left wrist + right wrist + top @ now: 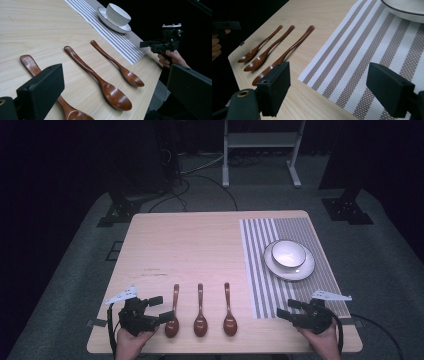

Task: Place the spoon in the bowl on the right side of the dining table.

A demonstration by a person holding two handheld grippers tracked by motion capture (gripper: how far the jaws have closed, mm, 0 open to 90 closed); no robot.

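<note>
- Wooden spoons are what I work with, three of them in a row near my edge of the bench [200,240], bowls toward me and handles pointing away, so a jaw can slip over a handle from my side.
- My left hand-held gripper [159,309] hovers just beside the left spoon [173,318], jaws wide apart with nothing between them; in the left gripper view that spoon's handle [31,65] runs close by the near jaw, so I judge this one is lined up for the first pick.
- My right hand-held gripper [288,309] hangs over the near corner of the striped placemat [280,265], jaws at full spread and holding nothing, parked where it can take a spoon handed across or steady the crockery.
- Between the two sit the middle spoon [200,317] and the right spoon [229,316], spaced apart so neither gets nudged when a neighbour is lifted.
- Farther off on the mat, the white bowl [288,253] stands upright on its saucer [303,270], open to the top, a likely place for the spoons to go.
</note>
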